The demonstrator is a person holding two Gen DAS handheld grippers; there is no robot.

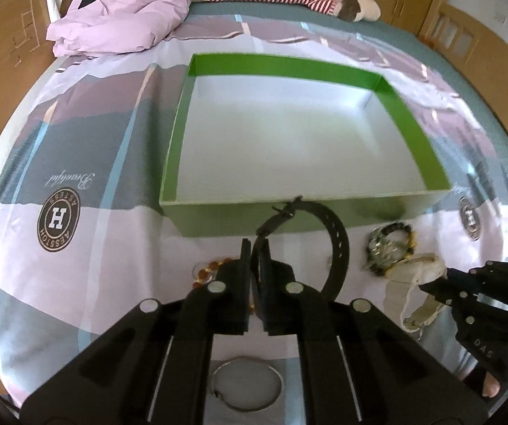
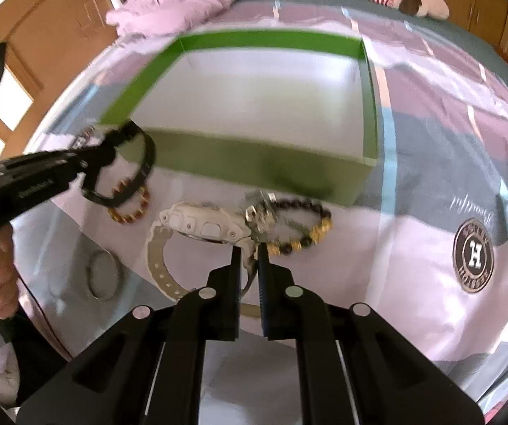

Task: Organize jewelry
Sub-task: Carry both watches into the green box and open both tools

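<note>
Left hand-held gripper (image 1: 255, 248) pinching black rubber watch strap (image 1: 337, 248) just before green cardboard box (image 1: 406, 120); right hand-held gripper (image 2: 250, 253) clamped on white plastic watch (image 2: 204, 226).

Left tool (image 1: 255, 244) is raised, fingers pinched nearly together on a black strap (image 1: 339, 244). Right tool (image 2: 250, 253) sits low, fingers narrowly parted around a white watch (image 2: 200, 226).

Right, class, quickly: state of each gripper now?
Left gripper: shut on the black strap.
Right gripper: shut on the white watch.
</note>
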